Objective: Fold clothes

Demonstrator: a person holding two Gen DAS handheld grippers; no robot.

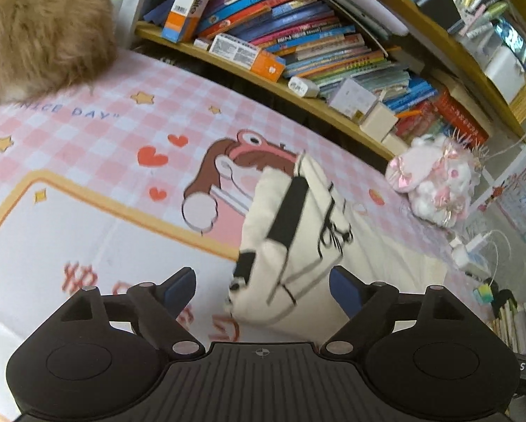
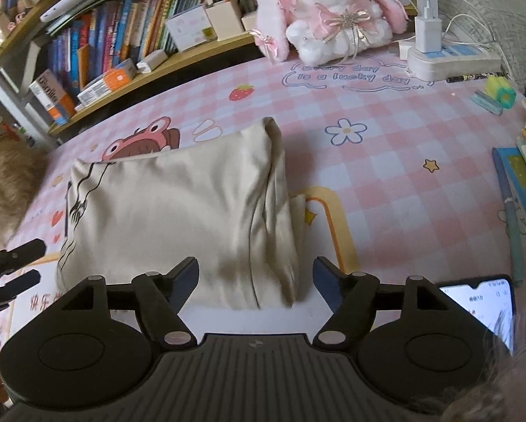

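Both grippers hang with their jaws spread wide and nothing between the blue pads. The left gripper [image 1: 262, 286] is over the near part of the pink checked desk mat [image 1: 97, 130], and the cream garment [image 1: 298, 246] lies just ahead of its fingertips, not touched by either pad. In this view the garment is blurred; it shows black bars and thin black line drawing on its upper face, and it rests partly over the cartoon frog print [image 1: 241, 154] on the mat.

The right gripper [image 2: 255, 277] hovers at the near edge of the same garment [image 2: 178, 211], which from this side reads as a folded cream bundle, plain on top, with a thicker rolled fold along its right edge and the black line print showing at its left edge. The fabric sits between the line of the two open fingers but the pads stand clear of it. At the far left of the right wrist view the black fingers of the left gripper [image 2: 13, 267] poke in beside the bundle.

Farther out, a pink and white plush rabbit [image 2: 329, 10] sits at the back of the mat beside a white power strip [image 2: 452, 59] with a charger plugged in. A lit phone [image 2: 480, 309] lies near the right gripper's right side. A wooden bookshelf [image 1: 298, 45] crammed with books runs behind the mat, and a tan furry shape [image 1: 41, 28] rests at the mat's far left corner.
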